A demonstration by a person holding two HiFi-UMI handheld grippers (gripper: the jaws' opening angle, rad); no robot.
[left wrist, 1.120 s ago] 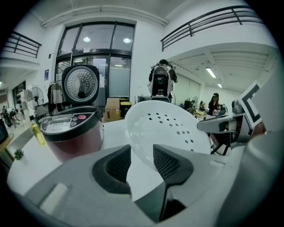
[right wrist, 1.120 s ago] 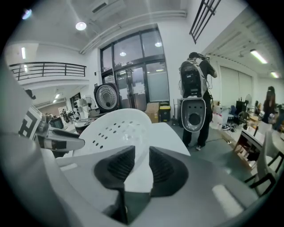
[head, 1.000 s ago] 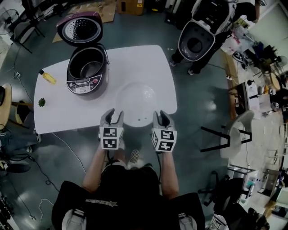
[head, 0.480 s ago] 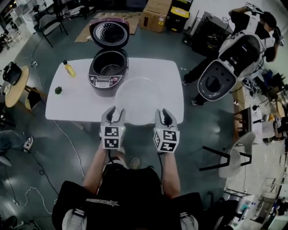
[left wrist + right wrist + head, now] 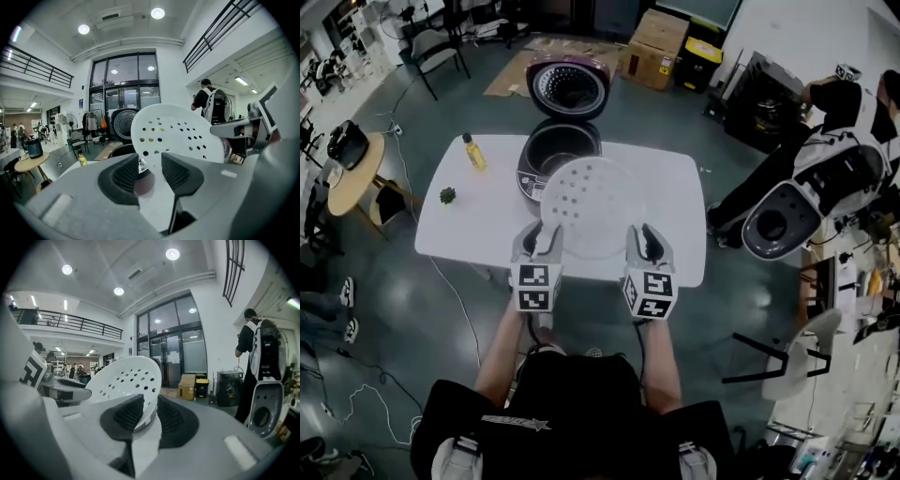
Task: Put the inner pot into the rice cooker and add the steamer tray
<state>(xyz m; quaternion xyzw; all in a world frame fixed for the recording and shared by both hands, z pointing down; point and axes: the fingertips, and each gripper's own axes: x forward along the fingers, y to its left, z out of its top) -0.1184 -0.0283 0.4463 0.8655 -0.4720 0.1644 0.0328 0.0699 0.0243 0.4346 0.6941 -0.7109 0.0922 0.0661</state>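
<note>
The left gripper point(image 5: 540, 236) and right gripper point(image 5: 643, 238) are pinching the steamer tray point(image 5: 591, 199) by its near rim between their fingers point(image 5: 180, 171), with the open rice cooker point(image 5: 555, 150) lying just ahead, slightly left.

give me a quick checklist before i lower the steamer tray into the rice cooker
1. left gripper shut on steamer tray rim: ok
2. right gripper shut on the opposite rim: ok
3. rice cooker lid open: ok
4. inner pot seated: cannot tell, the tray hides much of the opening
5. tray centred over cooker: not ok, in the head view it overlaps only the near side
6. bottle clear of path: ok, stands apart at the cooker's left
</note>
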